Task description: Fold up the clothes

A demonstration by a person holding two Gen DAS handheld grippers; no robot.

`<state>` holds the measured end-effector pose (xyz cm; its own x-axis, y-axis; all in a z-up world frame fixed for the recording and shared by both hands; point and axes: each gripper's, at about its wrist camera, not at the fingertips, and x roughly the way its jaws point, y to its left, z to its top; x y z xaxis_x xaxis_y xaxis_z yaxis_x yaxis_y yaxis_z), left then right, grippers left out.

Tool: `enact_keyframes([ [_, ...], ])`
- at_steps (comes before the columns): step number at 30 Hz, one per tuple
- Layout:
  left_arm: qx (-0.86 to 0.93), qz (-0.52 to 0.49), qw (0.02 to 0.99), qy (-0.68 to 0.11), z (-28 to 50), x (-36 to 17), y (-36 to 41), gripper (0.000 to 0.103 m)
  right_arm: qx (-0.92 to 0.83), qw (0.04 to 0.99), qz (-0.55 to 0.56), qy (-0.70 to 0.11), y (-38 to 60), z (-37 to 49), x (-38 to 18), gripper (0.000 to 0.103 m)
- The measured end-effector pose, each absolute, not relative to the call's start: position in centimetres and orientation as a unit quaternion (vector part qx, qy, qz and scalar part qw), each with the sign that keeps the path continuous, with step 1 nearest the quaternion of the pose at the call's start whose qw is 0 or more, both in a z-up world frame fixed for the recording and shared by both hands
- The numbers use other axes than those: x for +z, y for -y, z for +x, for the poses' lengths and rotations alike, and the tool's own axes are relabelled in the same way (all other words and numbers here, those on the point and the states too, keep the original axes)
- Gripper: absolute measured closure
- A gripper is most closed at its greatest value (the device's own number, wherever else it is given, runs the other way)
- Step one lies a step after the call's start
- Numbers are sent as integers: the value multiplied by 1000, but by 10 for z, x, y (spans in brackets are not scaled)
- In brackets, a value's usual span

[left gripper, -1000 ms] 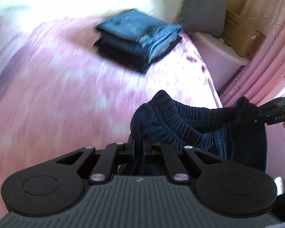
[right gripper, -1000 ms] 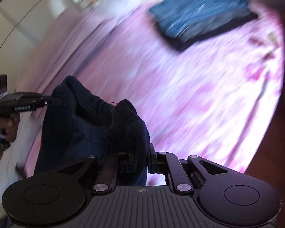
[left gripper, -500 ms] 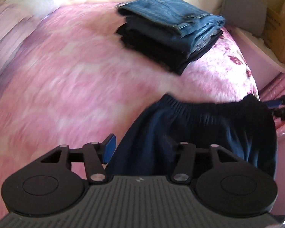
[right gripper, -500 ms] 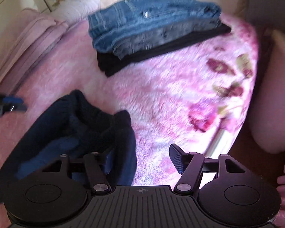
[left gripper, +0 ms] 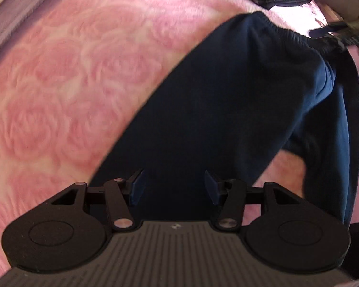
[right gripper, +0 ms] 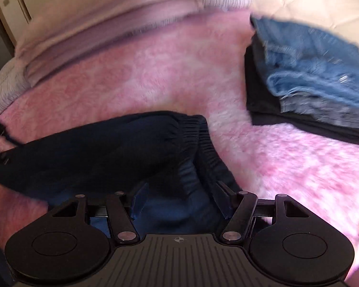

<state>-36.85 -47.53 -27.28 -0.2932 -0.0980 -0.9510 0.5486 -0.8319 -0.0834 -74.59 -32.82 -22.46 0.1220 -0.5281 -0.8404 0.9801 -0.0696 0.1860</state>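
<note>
Both grippers, left and right, have just let go, fingers wide. The navy trousers now lie on the bed. Folding comes next.

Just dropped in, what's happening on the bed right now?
A person with a gripper in each hand is folding clothes. The dark navy pants lie spread on the pink blanket. Both the left gripper and the right gripper hang over them with jaws apart, gripping nothing; the right gripper is at the elastic waistband. A pile of folded jeans sits further up the bed.
</note>
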Motion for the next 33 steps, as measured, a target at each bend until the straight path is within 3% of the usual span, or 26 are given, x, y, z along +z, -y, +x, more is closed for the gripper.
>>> enact_keyframes([
  [2, -776, 553, 215, -212, -364, -277, 470, 54, -576, 623, 442, -290, 352, -759, -244, 42],
  [3, -775, 551, 219, -218, -361, -279, 468, 54, -561, 626, 453, -297, 359, -761, -249, 73],
  [6, -779, 537, 229, -227, -362, -275, 463, 54, -536, 634, 457, -320, 376, -765, -250, 84],
  [8, -785, 528, 233, -227, -367, -271, 462, 54, -567, 628, 436, -307, 383, -780, -231, 86],
  [12, -786, 523, 243, -222, -381, -270, 467, 54, -572, 632, 426, -302, 406, -800, -231, 85],
  [14, -784, 525, 250, -217, -384, -269, 466, 54, -568, 627, 427, -320, 412, -798, -241, 79],
  [16, -783, 526, 260, -208, -379, -264, 461, 54, -593, 613, 410, -324, 405, -794, -236, 59],
  [18, -777, 531, 272, -200, -365, -260, 454, 54, -617, 598, 392, -328, 398, -790, -231, 48],
  [24, -736, 568, 324, -176, -287, -250, 426, 54, -651, 593, 351, -320, 353, -746, -197, 46],
  [33, -677, 620, 377, -125, -132, -255, 373, 50, -553, 657, 403, -317, 321, -593, -209, 46],
])
